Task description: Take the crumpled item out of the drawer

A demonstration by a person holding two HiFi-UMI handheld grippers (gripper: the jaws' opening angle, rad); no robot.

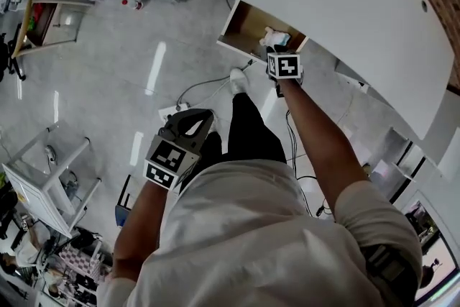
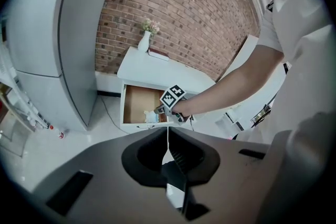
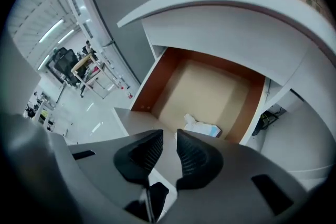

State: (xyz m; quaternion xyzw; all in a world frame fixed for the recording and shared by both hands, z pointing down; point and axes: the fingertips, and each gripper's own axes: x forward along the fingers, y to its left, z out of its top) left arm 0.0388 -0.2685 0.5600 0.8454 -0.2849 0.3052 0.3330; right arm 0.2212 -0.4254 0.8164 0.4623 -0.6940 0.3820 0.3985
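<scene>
The wooden drawer stands pulled open under the white table. A crumpled white item with a blue patch lies near the drawer's front wall; it also shows in the head view and the left gripper view. My right gripper hovers just in front of and above the item, its jaws a narrow gap apart with nothing between them. In the head view this right gripper reaches over the drawer's front. My left gripper is held back near my body, jaws shut and empty.
A brick wall rises behind the table, which carries a white vase of flowers. A tall grey cabinet stands left of the drawer. Cables and a power strip lie on the floor by my feet. A white rack stands at the left.
</scene>
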